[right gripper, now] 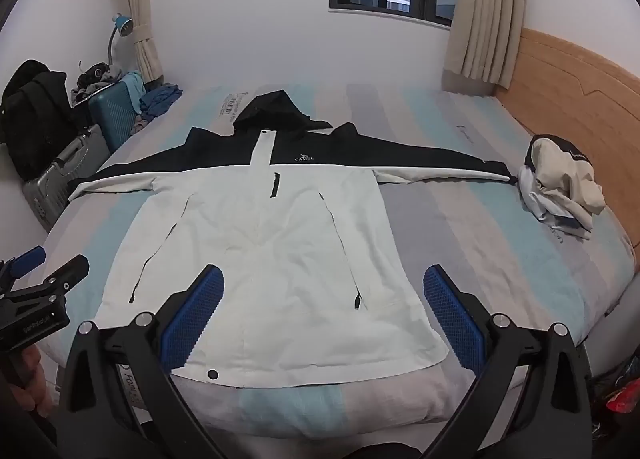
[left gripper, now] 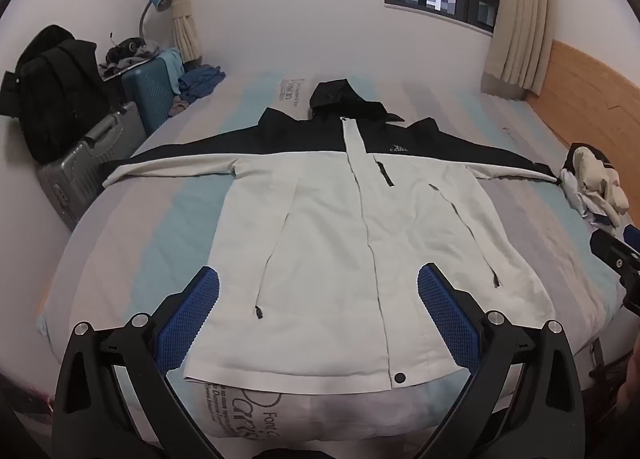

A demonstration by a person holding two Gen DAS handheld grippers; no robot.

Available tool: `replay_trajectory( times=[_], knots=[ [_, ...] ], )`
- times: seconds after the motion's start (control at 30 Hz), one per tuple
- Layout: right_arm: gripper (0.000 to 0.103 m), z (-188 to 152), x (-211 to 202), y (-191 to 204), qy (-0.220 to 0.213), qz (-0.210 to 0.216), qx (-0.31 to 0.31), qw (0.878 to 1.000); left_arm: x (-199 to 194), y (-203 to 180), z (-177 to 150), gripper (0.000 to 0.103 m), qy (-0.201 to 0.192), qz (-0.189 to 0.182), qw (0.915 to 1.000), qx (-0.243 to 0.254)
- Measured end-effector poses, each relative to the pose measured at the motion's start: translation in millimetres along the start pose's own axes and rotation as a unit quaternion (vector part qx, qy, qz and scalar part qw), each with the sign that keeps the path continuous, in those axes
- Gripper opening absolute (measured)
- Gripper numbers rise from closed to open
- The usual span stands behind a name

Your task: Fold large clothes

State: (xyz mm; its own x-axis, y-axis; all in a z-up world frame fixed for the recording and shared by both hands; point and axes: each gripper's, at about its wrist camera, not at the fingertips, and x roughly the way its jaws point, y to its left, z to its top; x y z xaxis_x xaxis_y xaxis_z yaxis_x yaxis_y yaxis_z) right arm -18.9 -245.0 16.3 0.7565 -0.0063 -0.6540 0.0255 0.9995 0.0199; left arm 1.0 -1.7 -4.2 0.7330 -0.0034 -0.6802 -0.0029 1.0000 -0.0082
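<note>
A large white jacket (left gripper: 320, 227) with black shoulders and a black hood lies flat, front up, on the bed, sleeves spread out to both sides. It also shows in the right wrist view (right gripper: 272, 235). My left gripper (left gripper: 318, 279) is open and empty, held above the jacket's hem. My right gripper (right gripper: 324, 279) is open and empty, above the hem's right part. The left gripper also shows at the left edge of the right wrist view (right gripper: 48, 271), and the right gripper at the right edge of the left wrist view (left gripper: 616, 255).
The bed (left gripper: 160, 219) has a striped blue, grey and pink cover. A crumpled pile of clothes (right gripper: 560, 187) lies by the wooden headboard (right gripper: 580, 91). Suitcases (left gripper: 88, 163) and a black bag (left gripper: 52, 99) stand left of the bed.
</note>
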Motion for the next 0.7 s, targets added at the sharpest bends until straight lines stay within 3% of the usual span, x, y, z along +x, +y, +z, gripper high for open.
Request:
replay_trajectory(
  times=[0.7],
  knots=[
    [0.096,-5.0,4.3,3.9,0.011,0.004,0.002,1.000,-2.7,3.0,1.5,0.097,0.002,0.001,0.9999,-0.010]
  ],
)
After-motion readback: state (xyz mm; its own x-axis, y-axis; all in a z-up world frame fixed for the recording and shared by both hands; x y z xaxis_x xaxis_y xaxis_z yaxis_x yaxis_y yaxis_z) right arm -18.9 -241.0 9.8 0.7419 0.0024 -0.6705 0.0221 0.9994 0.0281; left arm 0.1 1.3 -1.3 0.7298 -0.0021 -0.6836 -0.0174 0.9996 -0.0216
